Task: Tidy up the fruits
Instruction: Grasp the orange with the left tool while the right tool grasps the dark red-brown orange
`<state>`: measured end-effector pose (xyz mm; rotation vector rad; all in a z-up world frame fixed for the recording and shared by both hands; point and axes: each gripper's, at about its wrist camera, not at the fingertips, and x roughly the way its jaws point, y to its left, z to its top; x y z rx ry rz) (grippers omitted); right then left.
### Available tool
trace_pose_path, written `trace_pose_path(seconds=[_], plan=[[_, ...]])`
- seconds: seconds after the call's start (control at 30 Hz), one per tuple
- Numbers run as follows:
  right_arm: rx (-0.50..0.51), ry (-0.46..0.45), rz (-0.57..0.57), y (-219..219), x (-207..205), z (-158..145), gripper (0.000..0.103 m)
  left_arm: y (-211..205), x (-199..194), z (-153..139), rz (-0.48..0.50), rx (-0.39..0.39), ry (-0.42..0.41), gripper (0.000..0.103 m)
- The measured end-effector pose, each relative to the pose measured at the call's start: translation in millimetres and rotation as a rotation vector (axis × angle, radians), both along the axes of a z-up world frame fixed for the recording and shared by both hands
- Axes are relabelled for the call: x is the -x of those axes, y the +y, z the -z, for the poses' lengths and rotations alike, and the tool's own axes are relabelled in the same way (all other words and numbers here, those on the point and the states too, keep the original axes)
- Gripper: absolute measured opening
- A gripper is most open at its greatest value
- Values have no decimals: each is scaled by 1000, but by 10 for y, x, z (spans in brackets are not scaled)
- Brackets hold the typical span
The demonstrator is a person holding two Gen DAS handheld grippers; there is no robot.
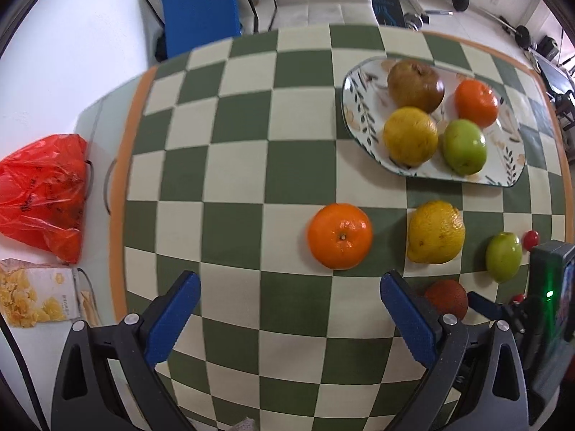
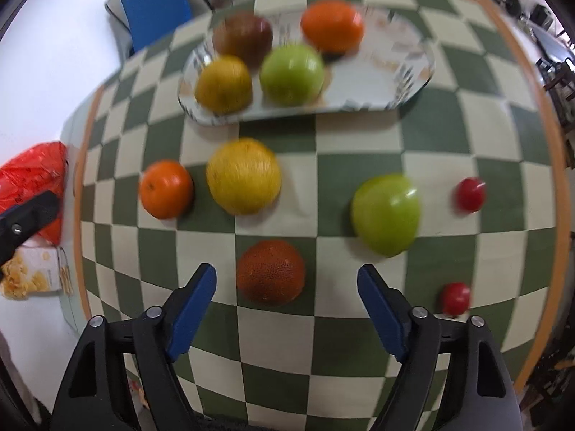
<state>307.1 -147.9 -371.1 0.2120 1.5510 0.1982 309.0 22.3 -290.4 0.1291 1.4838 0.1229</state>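
Currently, the left gripper [image 1: 290, 289] stands wide open and holds nothing; an orange [image 1: 340, 236] lies on the checkered cloth [image 1: 230, 165] just ahead of its jaws. The right gripper [image 2: 286, 283] is likewise wide open and empty, with a brown fruit [image 2: 270, 276] between its fingertips, untouched. Ahead lie a yellow fruit [image 2: 243, 176] and green apple [image 2: 386, 213]. Farther ahead, the plate [image 2: 388, 82] carries four fruits.

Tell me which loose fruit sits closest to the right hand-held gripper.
The brown rough-skinned fruit, just ahead between the open right hand-held gripper fingers; the other loose fruits lie farther off.
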Motion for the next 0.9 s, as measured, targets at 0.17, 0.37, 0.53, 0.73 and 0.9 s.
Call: trace_pose_path(seconds=[0.17, 0.37, 0.53, 0.73, 0.9], plan=[[-24, 99, -35, 186, -8, 513, 70, -4, -234, 389, -21, 73, 99, 102], [-3, 71, -52, 128, 70, 414, 61, -69, -435, 771, 3, 131, 163, 99], [11, 84, -26, -97, 134, 399, 61, -162, -418, 929, 38, 138, 199, 62], [0, 109, 2, -190, 122, 470, 61, -183, -165, 873, 11, 165, 188, 62], [-13, 116, -7, -248, 82, 485, 61, -283, 319, 882, -14, 206, 220, 62]])
